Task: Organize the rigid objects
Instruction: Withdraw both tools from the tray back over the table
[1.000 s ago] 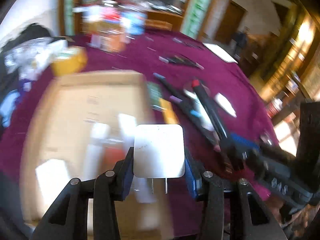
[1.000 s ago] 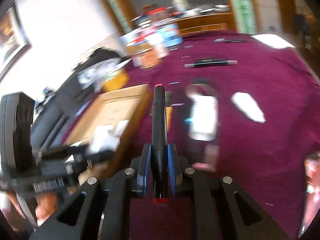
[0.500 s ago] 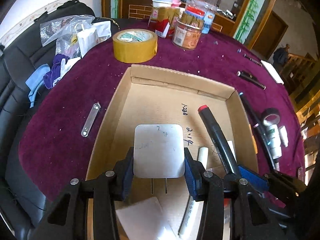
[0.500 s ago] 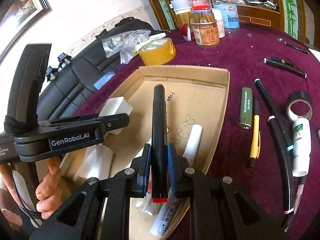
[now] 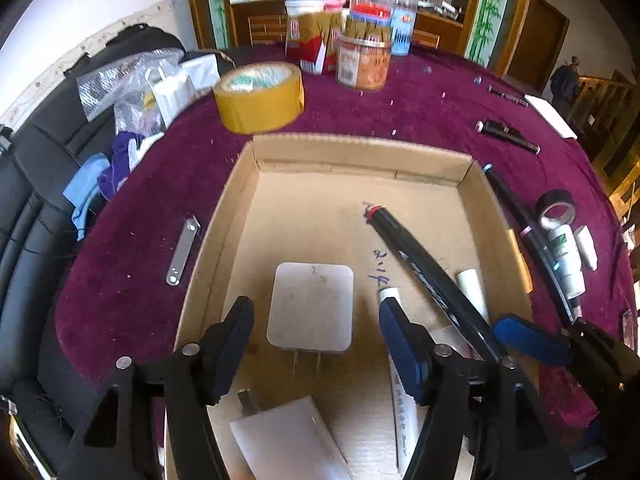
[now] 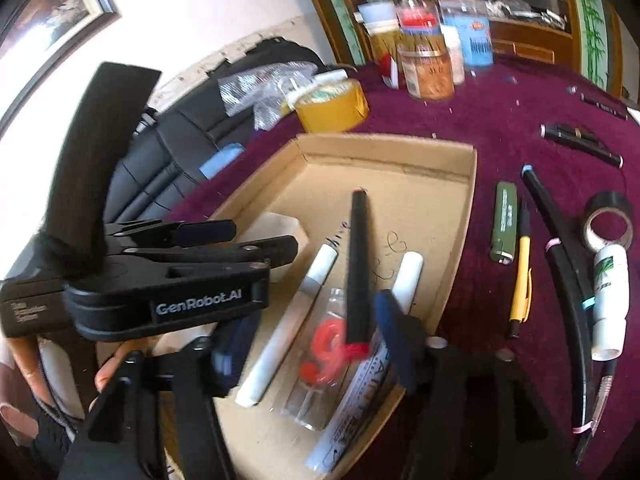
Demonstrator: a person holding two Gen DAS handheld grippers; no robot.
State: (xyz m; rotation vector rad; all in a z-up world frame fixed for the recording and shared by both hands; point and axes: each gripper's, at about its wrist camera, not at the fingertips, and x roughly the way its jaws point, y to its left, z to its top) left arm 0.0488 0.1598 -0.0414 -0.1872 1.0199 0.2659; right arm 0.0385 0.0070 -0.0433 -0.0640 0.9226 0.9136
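Both grippers over the cardboard box (image 5: 360, 152), both letting go at once.

Nearest, lower centre of left wrist view: left gripper (image 5: 316, 332), jaws opening, blue pads now clear of the white plug adapter (image 5: 310, 308) on both sides. Half a sec ago the pads were tight on its edges; now there are gaps each side. Adapter sits between the jaws, prongs toward the camera, apparently dropping or resting on the box floor – can't tell which.

Right wrist view, lower centre: right gripper (image 6: 316, 336), jaws opening too. Black marker w/ red ends (image 6: 357, 272) was clamped upright between the pads a moment ago; now it is free of both pads, blurred, tilted, near end over the clear bottle w/ red part (image 6: 320, 360). Likely mid-fall into the box.

Already in the box: white tubes and a white block (image 5: 288, 444) at the bottom edge of left view.

Further out, right side of right view, on the maroon cloth (image 6: 500, 140): green lighter (image 6: 504, 224), yellow pen (image 6: 522, 280), long black hose (image 6: 560, 264), black tape roll (image 6: 608, 220), white bottle (image 6: 610, 300). Upper centre: yellow tape roll (image 5: 259, 96). Left of box: metal strip (image 5: 182, 250).

Assessment: two items delivered in one go. Plenty left outside; task partway. Next pick prob. the lighter or pen, nearest the box wall.
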